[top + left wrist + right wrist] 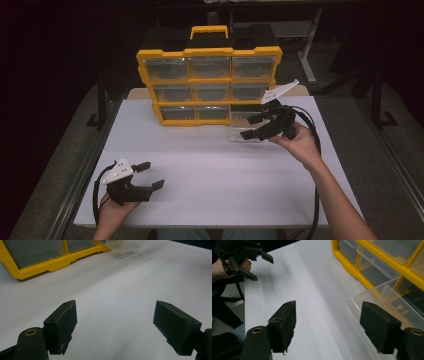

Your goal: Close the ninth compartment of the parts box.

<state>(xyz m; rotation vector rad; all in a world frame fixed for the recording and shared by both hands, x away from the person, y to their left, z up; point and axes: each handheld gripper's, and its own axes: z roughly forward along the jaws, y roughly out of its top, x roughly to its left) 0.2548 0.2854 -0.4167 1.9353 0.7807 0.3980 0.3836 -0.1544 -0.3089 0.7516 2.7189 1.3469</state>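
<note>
Drawer [245, 134], clear plastic, 1 count: pulled out of the bottom-right slot of the yellow organiser [209, 51] and resting on the white surface [210, 170], right of centre in the high view. Its long axis appears to run from the cabinet front toward the person. In the right gripper view its open rim [372, 300] sits at the right of the frame, just ahead of and partly behind the right-hand jaw.

Right tool [256, 126], 1 count: jaws apart, hovering at the drawer, near or just over its front edge; whether a jaw touches the plastic cannot be told. The drawer lies directly ahead and slightly to one side of this tool, so it is by far the nearer of the 2.

Left tool [151, 174], 1 count: jaws apart, holding nothing, lower left of the high view, well apart from the drawer. In its own view bare surface lies between the jaws, with the organiser at upper left and the drawer [125, 247] at the top edge.

Organiser, 1 count: stands upright at the back of the surface, carry handle on top, 3 rows of 3 compartments, 9 in all; 8 drawers appear seated, 1 slot open and dark.

Judgement: the coming move turns on the right tool closing across the drawer's near wall.
</note>
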